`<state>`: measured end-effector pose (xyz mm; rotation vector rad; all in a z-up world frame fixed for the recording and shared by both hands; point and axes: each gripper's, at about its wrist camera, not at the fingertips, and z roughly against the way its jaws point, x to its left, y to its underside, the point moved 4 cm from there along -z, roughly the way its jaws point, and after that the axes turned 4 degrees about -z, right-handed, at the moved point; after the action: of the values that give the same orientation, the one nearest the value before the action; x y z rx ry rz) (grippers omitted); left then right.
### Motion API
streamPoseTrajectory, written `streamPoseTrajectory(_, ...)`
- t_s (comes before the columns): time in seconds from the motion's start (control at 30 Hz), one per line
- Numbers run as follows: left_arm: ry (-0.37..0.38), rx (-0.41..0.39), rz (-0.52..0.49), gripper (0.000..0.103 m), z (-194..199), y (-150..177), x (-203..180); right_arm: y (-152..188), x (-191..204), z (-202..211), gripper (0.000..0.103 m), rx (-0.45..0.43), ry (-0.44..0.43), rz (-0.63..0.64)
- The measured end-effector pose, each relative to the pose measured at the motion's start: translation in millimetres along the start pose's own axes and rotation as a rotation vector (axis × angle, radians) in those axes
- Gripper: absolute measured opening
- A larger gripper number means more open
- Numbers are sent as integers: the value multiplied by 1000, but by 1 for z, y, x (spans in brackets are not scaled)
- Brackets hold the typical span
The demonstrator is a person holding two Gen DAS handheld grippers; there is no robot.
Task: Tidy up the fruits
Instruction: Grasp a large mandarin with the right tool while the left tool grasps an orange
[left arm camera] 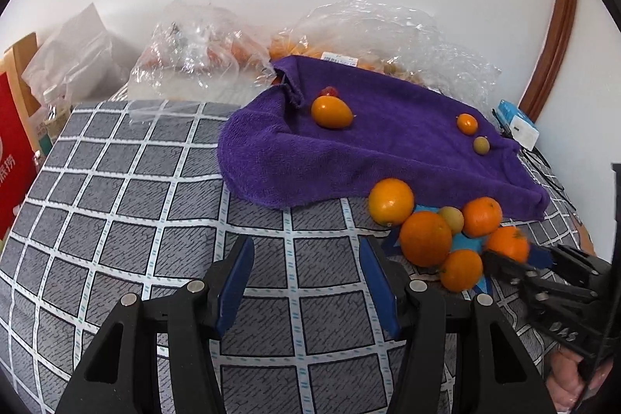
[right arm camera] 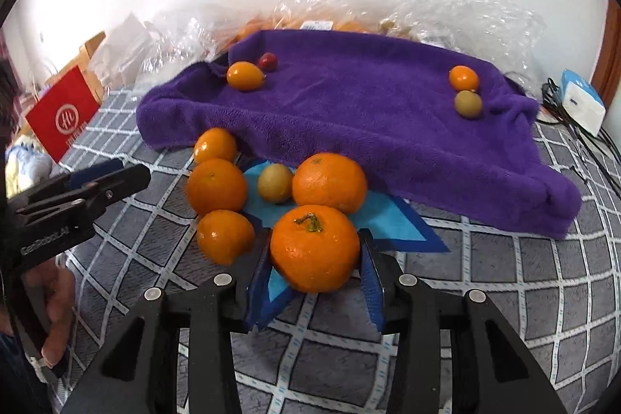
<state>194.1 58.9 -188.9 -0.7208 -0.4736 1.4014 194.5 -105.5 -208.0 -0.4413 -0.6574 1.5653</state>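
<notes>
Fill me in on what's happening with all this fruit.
A person is sorting fruit with a tool in each hand. The right tool has its fingers around a mandarin at the near edge of a pile on blue paper. The left tool is open and holds nothing, above the checked cloth. Four small fruits sit on the purple towel behind.

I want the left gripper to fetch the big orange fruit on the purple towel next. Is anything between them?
Nothing visible. The left gripper hangs open over bare checked cloth; only the purple towel edge rises before the orange fruit. A red fruit sits behind it.
</notes>
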Motion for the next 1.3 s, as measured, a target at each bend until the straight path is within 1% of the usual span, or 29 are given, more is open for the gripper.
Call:
streamPoseTrajectory(0.17,15,26,-12,54,-4,3,-4,2,-36,22,42,-46,88,-35)
streamPoseTrajectory(0.27,23,45,-24,54,-7,4,-6,8,-65,28,42,-54,157,-62)
streamPoseTrajectory(0.33,32,54,-15,54,-8,4,-5,10,-83,29,42,-46,167,-100)
streamPoseTrajectory(0.43,80,61,12,54,-8,3,-3,12,-106,32,42,-34,166,-160)
streamPoseTrajectory(0.53,85,63,-14,52,-7,2,-12,11,-121,32,42,-33,184,-172)
streamPoseTrajectory(0.6,105,56,-19,52,-2,-2,-21,11,-126,32,42,-41,199,-167)
streamPoseTrajectory(0.67,126,40,-14,54,4,-9,-30,11,-128,33,42,-51,187,-170)
streamPoseTrajectory(0.8,107,20,0,54,5,-27,-41,14,-129,31,42,-57,177,-171)
streamPoseTrajectory(0.93,96,51,15,54,-13,-39,-48,15,-127,33,42,-68,169,-167)
streamPoseTrajectory(1.03,72,78,16,54,-26,-40,-49,16,-130,32,42,-61,166,-184)
streamPoseTrajectory(1.17,63,109,41,54,-42,-42,-46,16,-130,30,42,-55,151,-188)
streamPoseTrajectory(1.3,63,125,29,53,-54,-36,-44,16,-128,31,42,-60,144,-176)
